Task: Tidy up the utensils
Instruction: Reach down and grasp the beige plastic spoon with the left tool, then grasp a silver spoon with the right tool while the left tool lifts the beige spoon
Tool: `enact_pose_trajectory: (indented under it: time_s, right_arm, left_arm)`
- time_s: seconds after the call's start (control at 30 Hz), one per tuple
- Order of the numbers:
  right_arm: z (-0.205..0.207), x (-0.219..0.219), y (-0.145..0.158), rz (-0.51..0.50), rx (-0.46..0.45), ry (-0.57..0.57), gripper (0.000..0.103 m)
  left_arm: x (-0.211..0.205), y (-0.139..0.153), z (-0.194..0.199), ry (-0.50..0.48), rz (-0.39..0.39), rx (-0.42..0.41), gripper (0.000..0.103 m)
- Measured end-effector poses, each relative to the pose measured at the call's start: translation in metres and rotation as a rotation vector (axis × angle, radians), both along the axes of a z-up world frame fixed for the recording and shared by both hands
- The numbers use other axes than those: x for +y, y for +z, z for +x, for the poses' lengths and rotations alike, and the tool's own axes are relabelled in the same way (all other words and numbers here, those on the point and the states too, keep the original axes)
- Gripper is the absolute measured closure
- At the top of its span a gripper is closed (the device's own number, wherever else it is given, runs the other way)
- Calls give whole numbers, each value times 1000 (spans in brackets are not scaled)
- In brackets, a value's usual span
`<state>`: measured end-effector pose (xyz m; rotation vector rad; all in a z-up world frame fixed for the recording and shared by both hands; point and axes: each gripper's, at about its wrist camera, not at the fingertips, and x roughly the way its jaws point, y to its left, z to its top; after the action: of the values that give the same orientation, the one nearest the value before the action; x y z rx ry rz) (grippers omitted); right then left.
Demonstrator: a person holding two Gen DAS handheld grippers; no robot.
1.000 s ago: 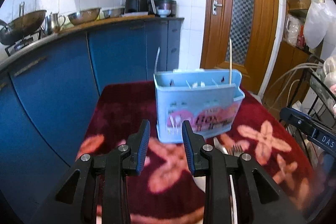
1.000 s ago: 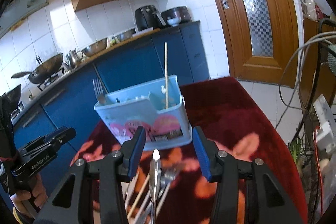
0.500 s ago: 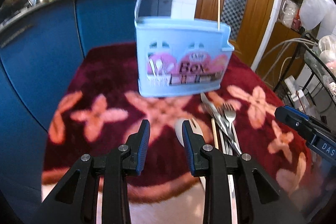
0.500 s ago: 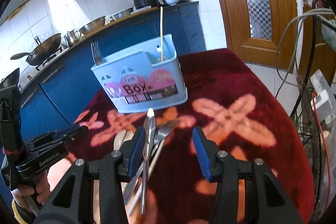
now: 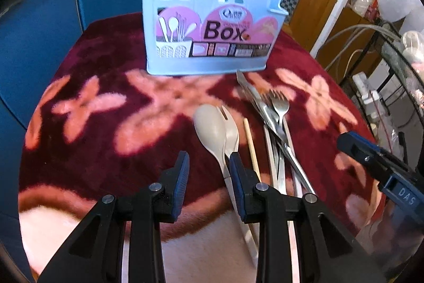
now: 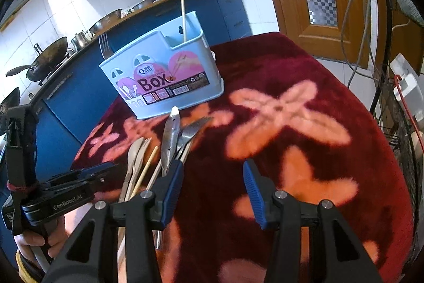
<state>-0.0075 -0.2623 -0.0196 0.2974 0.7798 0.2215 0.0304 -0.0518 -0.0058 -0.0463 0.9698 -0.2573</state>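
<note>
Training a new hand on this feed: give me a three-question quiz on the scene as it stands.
1. True or false: the left gripper holds a spoon.
2. Which utensil already stands in the blue caddy's narrow end compartment? A) knife B) chopstick C) ladle
3. Fill in: the beige spoon lies on the ____ of the loose pile, seen from the left wrist.

Key: 1 false, its fingers are empty; 2 B; 3 left.

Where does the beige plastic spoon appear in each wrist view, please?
Left wrist: beige plastic spoon lies centre, just ahead of the left gripper.
Right wrist: it lies lower left, leftmost of the loose utensils.
Shared landmark: the light blue utensil box stands behind it.
</note>
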Motion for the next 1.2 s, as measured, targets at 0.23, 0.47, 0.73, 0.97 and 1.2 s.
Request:
enact_pose_trajectory:
  time_s: [0.23, 0.47, 0.73, 0.97, 1.2]
  right_arm:
    - [-2, -3, -2, 10, -4, 0, 53]
    - [-2, -4, -4, 20, 0, 2, 53]
    - [-1, 2, -3, 6, 1, 11, 53]
    - [7, 19, -3, -18, 15, 53, 53]
    - [27, 47, -2, -41, 36, 117, 53]
  left_arm:
    - [-5, -10, 4, 4, 27, 22, 71]
    - [-10, -16, 11, 4, 42, 20, 76]
    - [-1, -10, 10, 23, -3, 0, 95]
    - [30, 5, 9, 99, -48, -50, 96]
    - [48, 17, 8, 128, -73, -115, 96]
